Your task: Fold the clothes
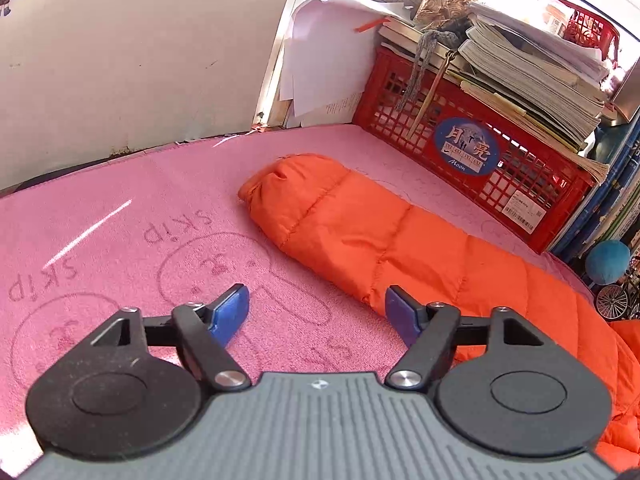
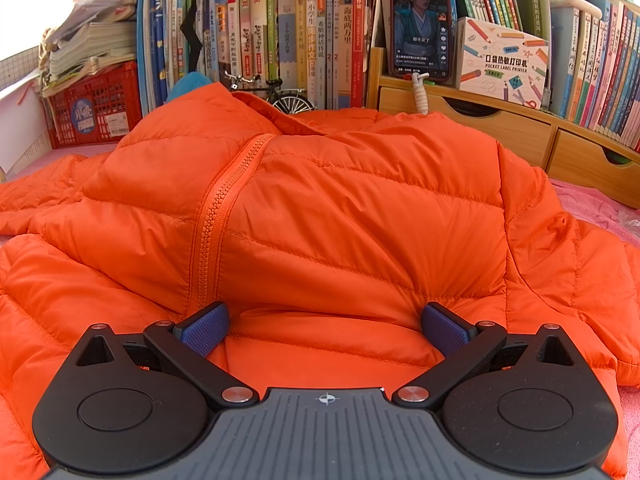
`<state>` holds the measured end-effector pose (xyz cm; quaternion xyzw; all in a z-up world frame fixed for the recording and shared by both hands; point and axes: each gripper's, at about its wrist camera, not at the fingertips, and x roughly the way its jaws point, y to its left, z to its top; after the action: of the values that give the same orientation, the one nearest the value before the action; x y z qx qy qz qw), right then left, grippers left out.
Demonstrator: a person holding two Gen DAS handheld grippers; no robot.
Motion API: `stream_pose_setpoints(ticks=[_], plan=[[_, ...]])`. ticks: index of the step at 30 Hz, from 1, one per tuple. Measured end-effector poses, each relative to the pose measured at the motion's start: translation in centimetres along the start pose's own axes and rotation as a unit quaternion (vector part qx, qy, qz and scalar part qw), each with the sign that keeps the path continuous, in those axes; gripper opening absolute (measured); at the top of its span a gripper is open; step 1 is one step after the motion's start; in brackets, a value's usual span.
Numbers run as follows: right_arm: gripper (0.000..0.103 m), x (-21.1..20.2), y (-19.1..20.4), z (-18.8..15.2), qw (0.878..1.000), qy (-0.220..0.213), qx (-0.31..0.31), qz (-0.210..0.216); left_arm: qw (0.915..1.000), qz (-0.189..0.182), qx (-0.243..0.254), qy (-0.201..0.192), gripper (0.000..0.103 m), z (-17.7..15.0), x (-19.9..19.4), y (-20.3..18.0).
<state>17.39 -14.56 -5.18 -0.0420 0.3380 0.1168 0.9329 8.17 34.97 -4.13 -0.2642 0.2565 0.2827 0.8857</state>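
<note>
Lying across a pink towel-like cover [image 1: 132, 216] printed with "skip" and doodles, the orange puffer jacket [image 2: 344, 216] fills the right wrist view, zipper [image 2: 218, 216] running up its front. Its sleeve [image 1: 360, 232] stretches out flat toward a red plastic crate [image 1: 460, 120]. The left gripper [image 1: 318, 312] hovers over bare cover just beside the sleeve, jaws wide apart with nothing between them. The right gripper [image 2: 325, 330] has its jaws spread wide too, a fold of the jacket's hem lying between the pads; whether they press it I cannot tell. Stacked papers [image 1: 532, 60] top the crate. Behind the jacket stand rows of books [image 2: 280, 40], a propped phone [image 2: 421, 26], wooden drawers [image 2: 500, 128] and a small model bicycle [image 2: 288, 98].
</note>
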Motion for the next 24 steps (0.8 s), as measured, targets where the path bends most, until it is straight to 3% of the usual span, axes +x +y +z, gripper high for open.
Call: stream_pose_setpoints(ticks=[3,6,8,9,10,14,17,19,22,24], plan=[[0.103,0.0,0.0,-0.1,1.000,0.000,0.000,-0.001,0.9996,-0.012,-0.022,-0.014,0.103,0.8,1.7,-0.3],[0.103,0.0,0.1,-0.1,1.000,0.000,-0.001,-0.001,0.9981,0.026,-0.042,-0.037,0.101,1.8,3.7,-0.7],[0.103,0.0,0.1,-0.1,1.000,0.000,-0.001,-0.001,0.9928,0.104,-0.025,-0.054,0.060,2.1,4.8,-1.8],[0.103,0.0,0.0,-0.1,1.000,0.000,-0.001,-0.001,0.9911,0.119,-0.020,-0.056,0.031,2.5,5.0,-1.9],[0.103,-0.1,0.2,-0.1,1.000,0.000,-0.007,-0.006,0.9904,0.125,-0.015,-0.057,0.015,2.9,5.1,-1.8],[0.101,-2.5,1.7,-0.2,0.996,0.001,-0.083,-0.039,0.9826,0.168,0.019,-0.078,0.008,5.0,5.4,-1.3],[0.103,-5.2,2.1,-0.9,0.985,-0.042,-0.156,-0.067,0.9704,0.234,0.005,-0.060,0.007,6.5,6.5,0.3],[0.103,-7.1,1.5,-1.5,0.981,-0.039,-0.168,-0.085,0.9792,0.197,0.005,-0.047,0.007,5.7,5.4,0.9],[0.103,-8.6,-1.6,-2.6,0.990,-0.024,-0.102,-0.091,0.9918,0.124,0.007,-0.028,0.011,4.1,3.3,1.6],[0.103,-10.1,-4.1,-3.7,0.995,-0.021,-0.046,-0.083,0.9976,0.048,0.048,-0.007,0.020,2.2,0.5,0.4]])
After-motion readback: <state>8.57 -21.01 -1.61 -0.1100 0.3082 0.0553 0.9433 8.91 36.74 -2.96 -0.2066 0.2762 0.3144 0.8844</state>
